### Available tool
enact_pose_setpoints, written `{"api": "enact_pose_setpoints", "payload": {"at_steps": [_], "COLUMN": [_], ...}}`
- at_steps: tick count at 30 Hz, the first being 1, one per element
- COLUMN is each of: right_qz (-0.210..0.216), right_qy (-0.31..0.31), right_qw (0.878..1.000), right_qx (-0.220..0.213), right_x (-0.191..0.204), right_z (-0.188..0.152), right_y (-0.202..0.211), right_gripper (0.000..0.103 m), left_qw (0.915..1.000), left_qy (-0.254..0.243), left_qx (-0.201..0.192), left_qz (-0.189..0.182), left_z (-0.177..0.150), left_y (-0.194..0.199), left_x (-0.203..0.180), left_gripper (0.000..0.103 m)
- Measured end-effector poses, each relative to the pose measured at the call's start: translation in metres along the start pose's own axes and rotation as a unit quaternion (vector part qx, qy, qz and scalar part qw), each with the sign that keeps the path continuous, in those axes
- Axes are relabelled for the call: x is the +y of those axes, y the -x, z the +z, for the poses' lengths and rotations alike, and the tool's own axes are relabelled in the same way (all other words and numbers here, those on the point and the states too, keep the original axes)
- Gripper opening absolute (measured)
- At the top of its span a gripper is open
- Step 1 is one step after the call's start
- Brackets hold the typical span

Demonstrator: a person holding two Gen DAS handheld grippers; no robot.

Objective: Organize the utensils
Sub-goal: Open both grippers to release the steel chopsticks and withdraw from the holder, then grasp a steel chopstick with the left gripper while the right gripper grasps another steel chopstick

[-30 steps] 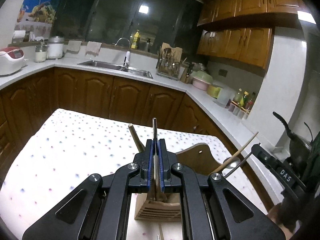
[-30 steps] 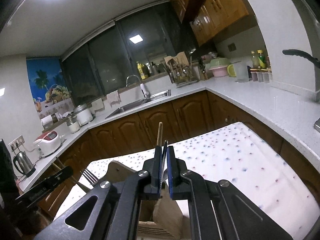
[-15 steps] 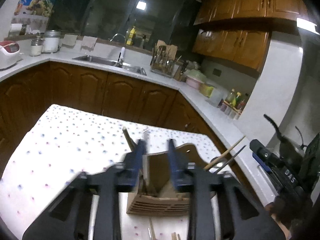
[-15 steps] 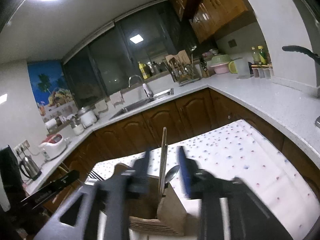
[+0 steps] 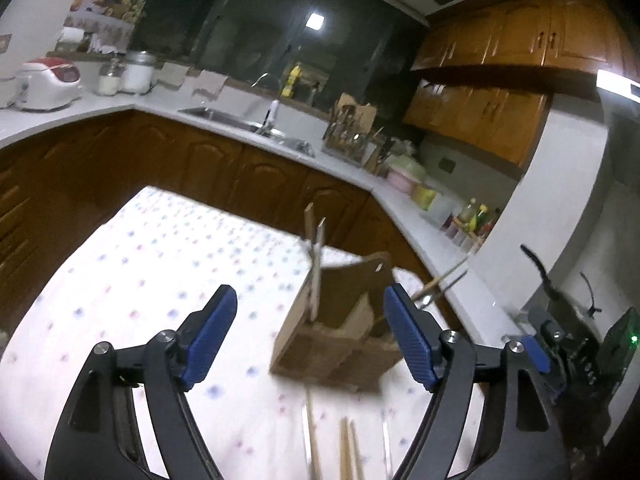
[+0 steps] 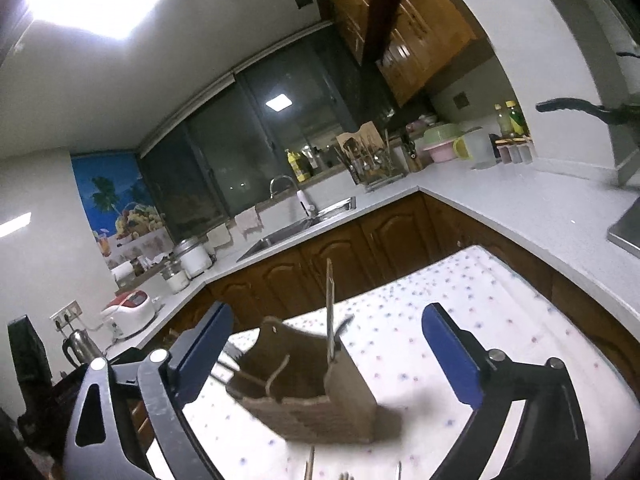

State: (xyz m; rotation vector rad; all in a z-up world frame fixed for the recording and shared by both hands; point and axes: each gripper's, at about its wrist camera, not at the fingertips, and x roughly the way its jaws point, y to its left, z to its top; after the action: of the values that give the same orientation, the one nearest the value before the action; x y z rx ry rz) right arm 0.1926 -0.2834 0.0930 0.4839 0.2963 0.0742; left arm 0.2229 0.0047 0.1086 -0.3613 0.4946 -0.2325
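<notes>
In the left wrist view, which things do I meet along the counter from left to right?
rice cooker → white jars → sink → faucet → utensil rack → pink and green bowls → bottles

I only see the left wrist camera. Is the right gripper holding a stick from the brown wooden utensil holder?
Observer: No. In the right wrist view the right gripper is open. Its jaws have just been opening, and nothing is pinched between its blue pads.
Operator: Where is the holder from there?
Observer: The brown wooden utensil holder stands on the dotted white tablecloth, ahead of those open jaws and touched by neither pad.
Operator: What else am I missing?
Observer: A shiny steel kettle sits at the left, near the white-and-red rice cooker.
</notes>
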Motion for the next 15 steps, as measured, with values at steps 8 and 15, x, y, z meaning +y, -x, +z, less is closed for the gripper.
{"api": "enact_pose_setpoints", "payload": {"at_steps": [8, 15], "right_qz": [-0.017, -0.039], "right_qy": [-0.01, -0.021], "right_qw": [0.999, 0.996], "right_qx": [0.033, 0.071], "right_x": [-0.016, -0.032], "right_z": [-0.035, -0.064], "right_y": [0.029, 0.047], "right_gripper": [0.099, 0.099], "left_qw": [0.9976, 0.9944], "left_qy": [0.007, -0.003], "left_qx": [0.06, 0.095], "left_qz": [0.034, 0.047], "left_z": [-0.045, -0.074], "left_y": [0.004, 0.001], "left_x": [0.023, 0.028], "left_gripper": [0.078, 0.078]}}
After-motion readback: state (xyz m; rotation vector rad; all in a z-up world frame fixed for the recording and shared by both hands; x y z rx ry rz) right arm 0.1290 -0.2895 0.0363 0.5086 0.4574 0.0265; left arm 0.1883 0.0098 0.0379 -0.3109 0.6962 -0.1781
